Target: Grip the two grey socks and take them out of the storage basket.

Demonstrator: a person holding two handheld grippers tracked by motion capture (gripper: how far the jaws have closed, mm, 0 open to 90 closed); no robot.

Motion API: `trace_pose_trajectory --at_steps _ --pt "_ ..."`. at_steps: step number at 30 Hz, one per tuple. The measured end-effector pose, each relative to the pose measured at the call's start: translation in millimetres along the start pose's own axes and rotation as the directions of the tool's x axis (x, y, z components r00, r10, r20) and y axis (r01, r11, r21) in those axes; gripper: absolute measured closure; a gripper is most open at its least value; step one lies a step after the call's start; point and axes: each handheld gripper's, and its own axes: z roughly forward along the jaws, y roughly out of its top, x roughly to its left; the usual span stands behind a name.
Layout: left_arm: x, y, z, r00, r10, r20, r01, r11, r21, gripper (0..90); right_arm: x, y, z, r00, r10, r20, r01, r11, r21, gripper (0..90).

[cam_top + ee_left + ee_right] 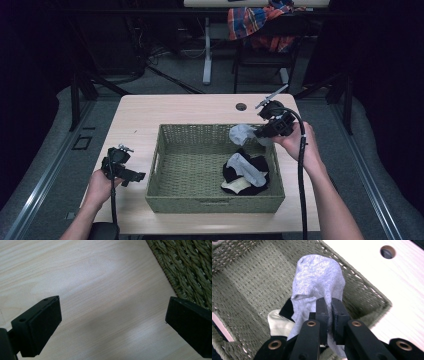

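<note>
A green woven basket (pixel 170 170) stands in the middle of the wooden table. My right gripper (pixel 256 133) hangs over the basket's far right corner, shut on a grey sock (pixel 241 133) that it holds lifted above the basket floor. In the right gripper view the grey sock (pixel 317 280) drapes up and over the closed jaws of my right gripper (pixel 329 312). A heap of black, white and grey socks (pixel 245 175) lies in the basket's right half. My left gripper (pixel 134 177) rests just left of the basket, open; in its own view the left gripper (pixel 112 322) has bare wood between the jaws.
The basket's wall (pixel 185 267) sits close to the right jaw in the left gripper view. A round cable hole (pixel 241 106) lies in the table's far side. A chair with a plaid cloth (pixel 255 22) stands beyond the table.
</note>
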Motion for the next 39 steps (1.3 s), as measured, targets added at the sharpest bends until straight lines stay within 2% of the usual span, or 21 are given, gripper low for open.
trace_pose_trajectory --at_steps 2,6,11,13,17,23,31,37,39 --pt "-0.3 -0.2 -0.3 1.0 0.0 -0.002 0.0 1.0 0.0 0.6 -1.7 -2.3 -5.2 0.9999 -0.008 0.012 0.008 1.0 -0.002 85.7" --pt "1.0 -1.3 -0.8 0.9999 -0.009 -0.005 0.009 1.0 0.001 0.6 -6.2 -6.2 -12.0 0.9997 0.011 0.024 -0.01 1.0 -0.023 85.7" --pt "1.2 -1.7 -1.7 1.0 -0.009 -0.003 0.009 0.9999 -0.011 0.6 -13.7 -12.5 -21.0 0.9983 0.03 0.05 -0.029 0.999 -0.023 85.7" --pt "0.7 -1.0 -1.5 1.0 -0.004 0.001 0.004 1.0 -0.009 0.6 -18.3 -16.7 -25.7 0.9967 0.054 0.061 -0.052 0.998 -0.038 85.7" --pt "0.5 -0.3 -0.7 1.0 0.0 0.0 0.0 1.0 -0.008 0.6 -27.9 -24.7 -29.8 0.994 0.071 0.083 -0.07 0.997 -0.019 85.7" --pt "0.3 -0.5 -1.5 1.0 -0.002 0.0 0.002 1.0 -0.009 0.6 -41.6 -34.0 -34.7 0.9861 0.118 0.117 -0.115 0.993 -0.029 85.7" --pt "0.1 -1.0 -2.6 1.0 0.001 -0.004 -0.001 0.9999 -0.01 0.6 -61.5 -47.8 -43.2 0.967 0.182 0.179 -0.178 0.983 -0.038 85.7" --pt "-0.2 -0.4 -2.1 1.0 0.002 -0.003 -0.002 0.9999 -0.012 0.6 -79.2 -59.7 -45.1 0.9481 0.237 0.212 -0.234 0.971 -0.038 85.7" --pt "-0.1 -0.3 -2.2 1.0 0.004 -0.002 -0.004 0.9999 -0.011 0.6 -86.9 -64.7 -43.3 0.9395 0.266 0.216 -0.265 0.964 -0.032 85.7"
